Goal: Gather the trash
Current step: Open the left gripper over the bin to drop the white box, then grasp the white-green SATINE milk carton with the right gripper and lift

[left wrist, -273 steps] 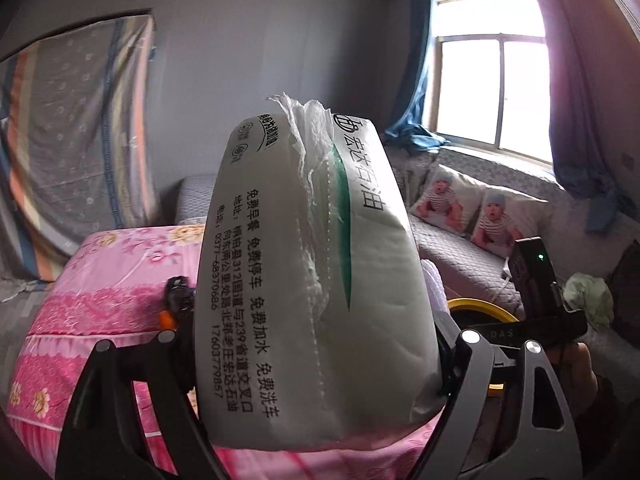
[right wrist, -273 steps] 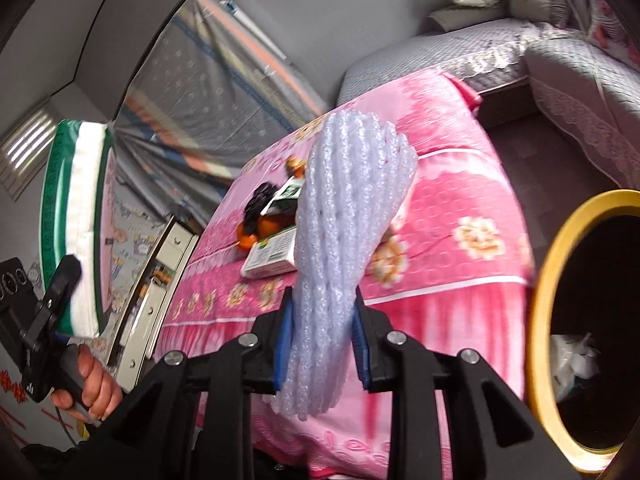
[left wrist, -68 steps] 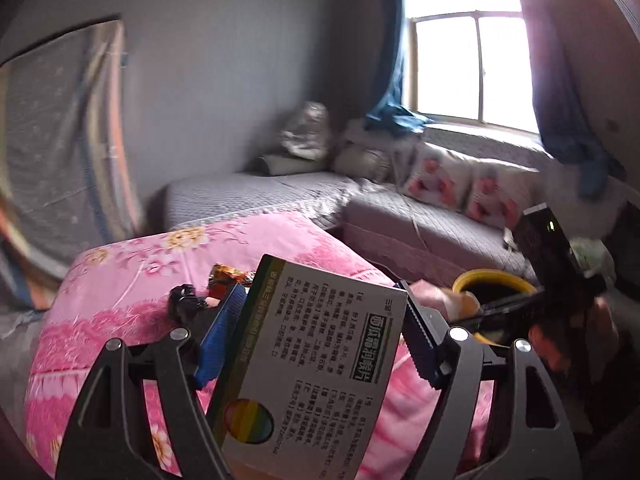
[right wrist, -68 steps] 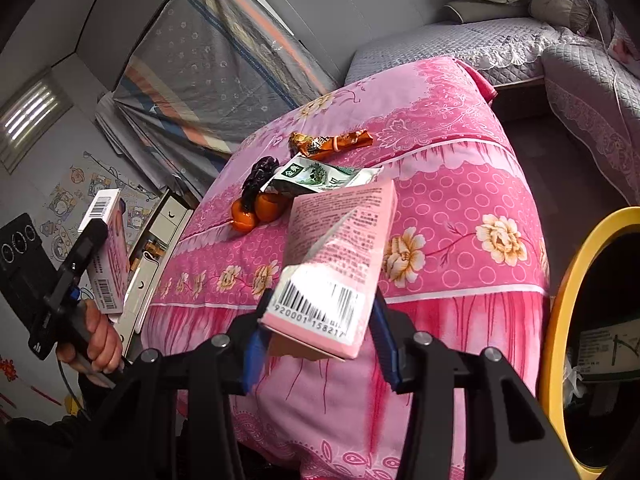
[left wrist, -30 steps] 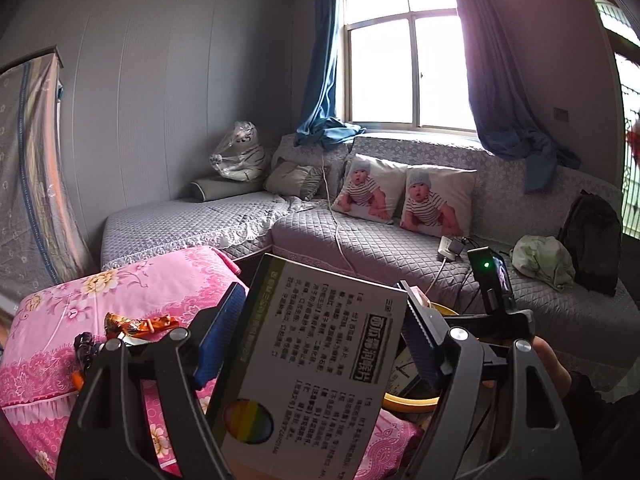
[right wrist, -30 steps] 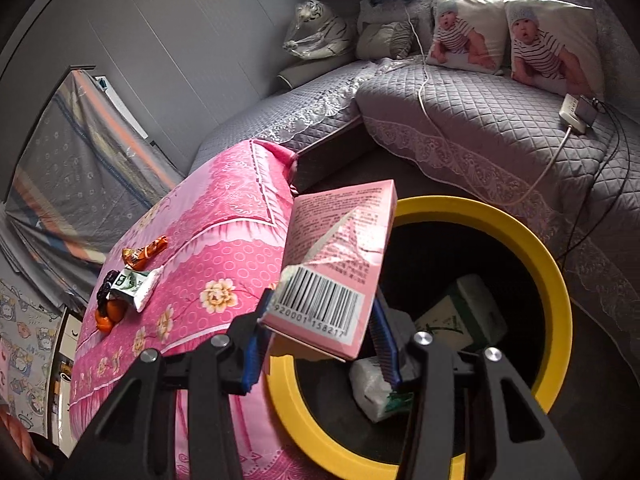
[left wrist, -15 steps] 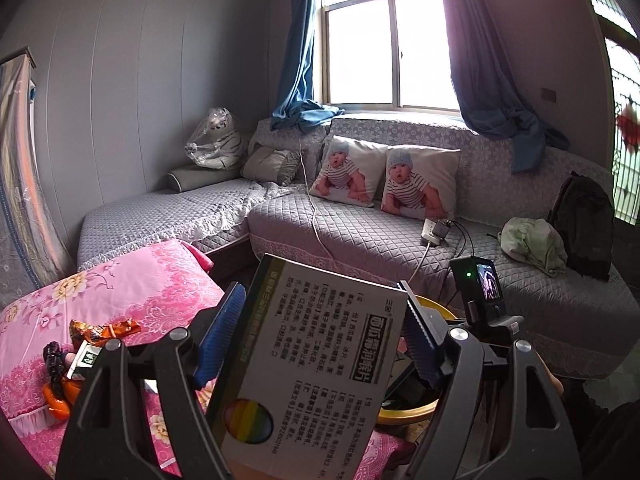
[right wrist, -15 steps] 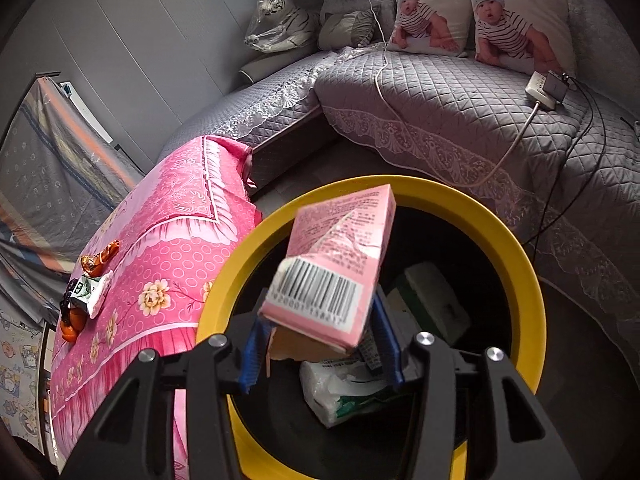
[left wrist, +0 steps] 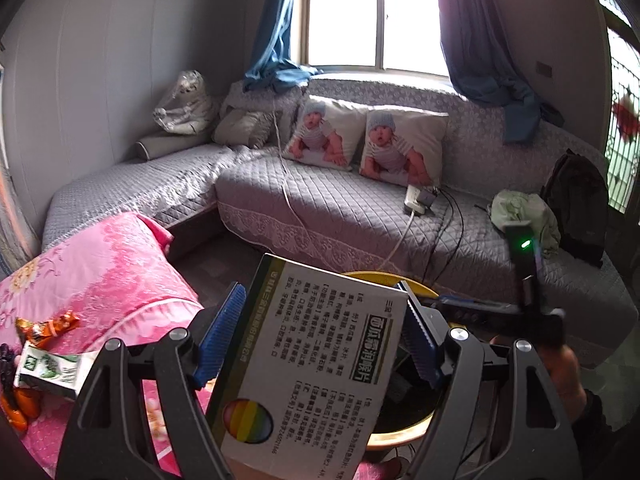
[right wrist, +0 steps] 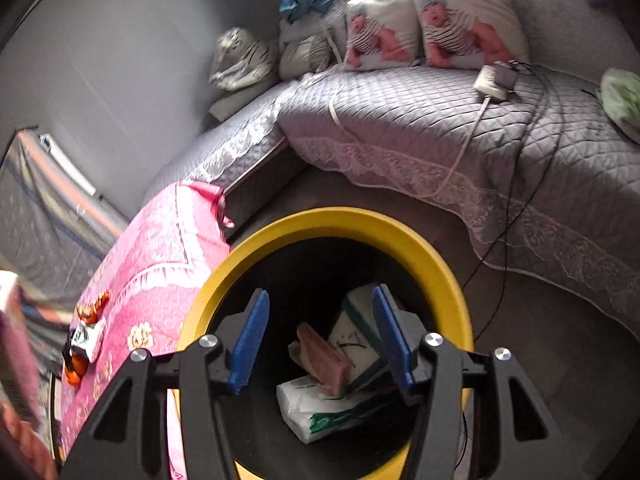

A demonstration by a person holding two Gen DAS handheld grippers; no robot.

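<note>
Room: a sitting room with a grey quilted sofa (left wrist: 320, 208) under a bright window, and a surface draped in a pink floral cloth (left wrist: 100, 280) at the near left.
Bin: a round bin with a yellow rim (right wrist: 400, 236) stands on the floor between the pink cloth and the sofa.
In the bin: a pink carton (right wrist: 324, 360) lies tilted on a white tissue pack (right wrist: 316, 408), with a white-and-green box (right wrist: 356, 340) behind it.
Right hand-held gripper (right wrist: 320, 340): directly over the bin mouth, blue pads spread apart, nothing between them.
Left hand-held gripper (left wrist: 320, 336): clamped on a white printed carton (left wrist: 308, 368), one pad on each long side; the bin rim shows just behind it.
Still on the cloth: an orange wrapper (left wrist: 46, 326), a small green-and-white box (left wrist: 52, 372) and some orange pieces at the far left edge.
Handling, white carton: probably light, thin card that dents under a hard squeeze; the flat side panels hold well, so a mild pinch across the width should do.
Handling, wrapper: likely limp, crinkly and slick; best pinched at its bunched middle.
Handling, small box: apparently light and stiff; take it across its narrow sides.
</note>
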